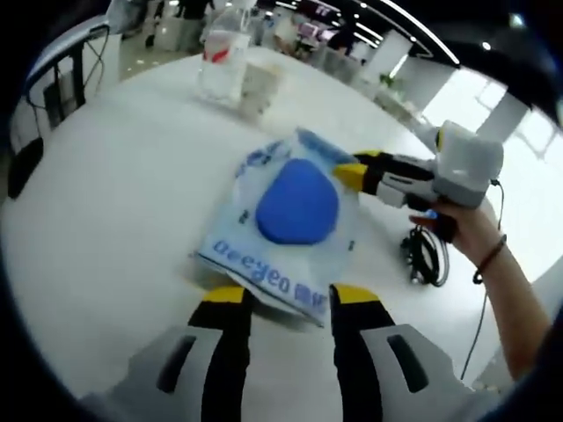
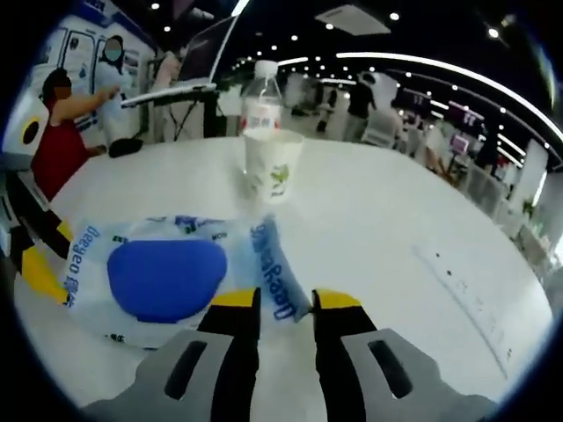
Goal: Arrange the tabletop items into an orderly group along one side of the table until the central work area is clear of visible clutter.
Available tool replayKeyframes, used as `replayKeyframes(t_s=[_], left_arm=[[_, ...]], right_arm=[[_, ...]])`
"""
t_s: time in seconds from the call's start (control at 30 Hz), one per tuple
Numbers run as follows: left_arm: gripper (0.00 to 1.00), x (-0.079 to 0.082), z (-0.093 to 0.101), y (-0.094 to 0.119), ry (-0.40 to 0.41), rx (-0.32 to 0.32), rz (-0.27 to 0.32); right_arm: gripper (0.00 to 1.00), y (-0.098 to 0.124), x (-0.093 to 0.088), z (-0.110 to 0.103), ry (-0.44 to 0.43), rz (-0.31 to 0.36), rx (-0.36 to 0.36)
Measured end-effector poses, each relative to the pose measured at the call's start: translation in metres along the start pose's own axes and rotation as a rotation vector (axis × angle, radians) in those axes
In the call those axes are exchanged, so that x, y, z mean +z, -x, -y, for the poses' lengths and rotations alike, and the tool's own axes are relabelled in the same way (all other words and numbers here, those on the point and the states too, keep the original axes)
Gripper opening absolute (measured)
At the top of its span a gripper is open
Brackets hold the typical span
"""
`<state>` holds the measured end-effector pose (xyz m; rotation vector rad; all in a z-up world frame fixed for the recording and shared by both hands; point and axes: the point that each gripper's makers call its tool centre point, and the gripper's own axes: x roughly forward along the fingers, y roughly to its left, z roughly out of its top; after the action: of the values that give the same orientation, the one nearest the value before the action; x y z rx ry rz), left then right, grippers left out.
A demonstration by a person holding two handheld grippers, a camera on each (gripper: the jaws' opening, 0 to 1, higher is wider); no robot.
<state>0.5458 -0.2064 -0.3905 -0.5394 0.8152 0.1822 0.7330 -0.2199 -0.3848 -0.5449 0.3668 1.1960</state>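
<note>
Packet (image 1: 295, 224) lengthwise between both tools

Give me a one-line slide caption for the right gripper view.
Right tongs straddling the clear plastic bag holding a blue pad, paper cup and water bottle behind.

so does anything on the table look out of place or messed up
Only the clear packet with the blue pad: it lies crumpled and askew mid-table, away from the upright paper cup and water bottle. Nothing looks spilled or broken.
</note>
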Motion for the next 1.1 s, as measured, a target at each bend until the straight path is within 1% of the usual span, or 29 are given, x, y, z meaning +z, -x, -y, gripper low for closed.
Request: replayKeyframes(t_s=[0.07,0.17,0.3,0.37,0.4,0.47,0.57,0.63,0.67,0.73,0.8,0.87,0.9,0.97,1.03,1.07,1.1], left_arm=[[0.26,0.001,-0.002,-0.001,0.002,0.007,0.002],[0.23,0.002,-0.004,-0.002,0.016,0.009,0.006],[0.19,0.003,-0.007,-0.002,0.019,0.017,0.001],[0.17,0.002,-0.009,-0.002,0.01,0.02,-0.004],[0.14,0.001,-0.01,-0.002,-0.008,0.02,-0.015],[0.12,0.002,-0.011,-0.002,-0.005,0.022,-0.015],[0.05,0.011,-0.014,0.002,-0.03,0.027,0.005],[0.02,0.018,-0.017,0.003,-0.049,0.034,0.022],[0.0,0.02,-0.018,0.003,-0.052,0.032,0.025],[0.0,0.024,-0.021,0.004,-0.05,0.034,0.031],[0.0,0.028,-0.022,0.007,-0.057,0.031,0.037],[0.0,0.035,-0.024,0.01,-0.074,0.026,0.048],[0.0,0.039,-0.024,0.011,-0.084,0.021,0.051],[0.0,0.051,-0.026,0.013,-0.098,0.015,0.069],[0.0,0.062,-0.026,0.011,-0.137,-0.002,0.067],[0.0,0.068,-0.025,0.011,-0.137,-0.002,0.074],[0.0,0.075,-0.023,0.009,-0.181,-0.009,0.075]], right_arm=[[0.21,0.0,0.0,0.0,-0.002,-0.002,0.004],[0.2,-0.001,-0.001,-0.001,-0.01,-0.017,0.005],[0.13,0.0,-0.003,-0.003,0.022,-0.055,0.006],[0.1,0.0,-0.004,-0.004,0.027,-0.064,0.011],[0.08,0.0,-0.004,-0.005,0.025,-0.066,0.012],[0.05,0.002,-0.005,-0.006,0.016,-0.077,0.021],[0.03,0.007,-0.005,-0.007,0.025,-0.094,0.026],[0.02,0.011,-0.006,-0.007,0.042,-0.106,0.029],[0.01,0.014,-0.007,-0.007,0.036,-0.112,0.028],[0.01,0.023,-0.009,-0.008,0.002,-0.127,0.027],[0.01,0.033,-0.01,-0.009,-0.01,-0.139,0.023],[0.01,0.042,-0.007,-0.009,-0.016,-0.128,0.012],[0.01,0.051,-0.005,-0.01,-0.027,-0.13,0.006],[0.01,0.066,-0.001,-0.01,-0.071,-0.116,-0.014],[0.01,0.081,-0.002,-0.011,-0.101,-0.119,-0.025],[0.01,0.086,-0.001,-0.012,-0.134,-0.107,-0.027],[0.01,0.094,-0.001,-0.012,-0.158,-0.104,-0.032]])
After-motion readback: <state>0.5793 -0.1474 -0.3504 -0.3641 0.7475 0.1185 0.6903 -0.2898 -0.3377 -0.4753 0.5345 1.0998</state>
